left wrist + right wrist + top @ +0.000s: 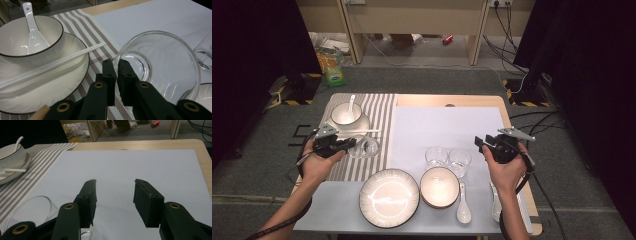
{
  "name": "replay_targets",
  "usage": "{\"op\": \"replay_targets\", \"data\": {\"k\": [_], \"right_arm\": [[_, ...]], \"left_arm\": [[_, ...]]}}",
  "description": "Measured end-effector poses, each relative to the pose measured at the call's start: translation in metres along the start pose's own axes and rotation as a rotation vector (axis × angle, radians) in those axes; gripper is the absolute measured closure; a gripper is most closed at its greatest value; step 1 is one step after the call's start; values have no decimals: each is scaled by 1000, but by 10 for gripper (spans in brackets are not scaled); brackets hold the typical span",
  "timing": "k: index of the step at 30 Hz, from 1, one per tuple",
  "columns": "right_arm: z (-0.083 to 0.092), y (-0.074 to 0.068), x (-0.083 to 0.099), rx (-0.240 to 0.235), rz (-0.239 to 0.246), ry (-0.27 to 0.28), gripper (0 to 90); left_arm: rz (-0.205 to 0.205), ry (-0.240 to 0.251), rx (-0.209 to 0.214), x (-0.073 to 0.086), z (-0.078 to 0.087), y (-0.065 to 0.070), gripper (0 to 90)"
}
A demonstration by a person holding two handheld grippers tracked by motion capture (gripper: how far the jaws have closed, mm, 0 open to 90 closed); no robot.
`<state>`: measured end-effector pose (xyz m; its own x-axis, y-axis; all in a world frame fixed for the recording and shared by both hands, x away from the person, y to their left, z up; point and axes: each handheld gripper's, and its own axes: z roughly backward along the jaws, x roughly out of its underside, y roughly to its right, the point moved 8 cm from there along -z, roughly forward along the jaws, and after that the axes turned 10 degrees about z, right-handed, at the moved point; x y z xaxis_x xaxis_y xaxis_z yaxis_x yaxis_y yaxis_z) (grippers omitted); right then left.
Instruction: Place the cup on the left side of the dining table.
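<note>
While the left claw is pinching the rim of a tilted glass at nine o'clock on the table, the right claw is waiting wide open and empty; such a thin grip is risking a slip onto the striped mat.

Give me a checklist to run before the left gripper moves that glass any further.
1. Left gripper clamped on the glass rim: ok, jaws pinch the wall.
2. Glass upright: not ok, it is tipped with its mouth toward the camera.
3. Room on the striped mat beside the plate: ok, bare stripes right of it.
4. Chopsticks out of the way: cannot tell, they lie across the plate with their tips near the glass.
5. Right gripper free: ok, open and holding nothing.
6. Other two glasses standing: ok, upright on the white mat.
</note>
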<state>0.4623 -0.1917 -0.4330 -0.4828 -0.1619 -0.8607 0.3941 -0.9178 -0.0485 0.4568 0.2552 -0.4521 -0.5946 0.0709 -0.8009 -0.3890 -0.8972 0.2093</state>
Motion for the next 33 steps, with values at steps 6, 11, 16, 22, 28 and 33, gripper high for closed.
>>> {"op": "replay_targets", "data": {"k": [6,11,16,22,28,33], "right_arm": [[-1,0,0,0,0,-2,529],[0,-1,0,4,1,-5,529],[-1,-1,0,0,0,-2,530],[0,-1,0,2,1,-5,529],[-1,-2,0,1,1,-7,529],[0,-1,0,2,3,-4,529]], "left_arm": [[1,-5,-12,2,0,-3,843],[3,-9,-16,3,-2,-6,843],[4,-21,-25,6,-4,-9,843],[-1,-44,-35,10,-10,-9,843],[2,-75,-38,16,-21,-9,843],[3,-94,-35,19,-30,-7,843]]}}
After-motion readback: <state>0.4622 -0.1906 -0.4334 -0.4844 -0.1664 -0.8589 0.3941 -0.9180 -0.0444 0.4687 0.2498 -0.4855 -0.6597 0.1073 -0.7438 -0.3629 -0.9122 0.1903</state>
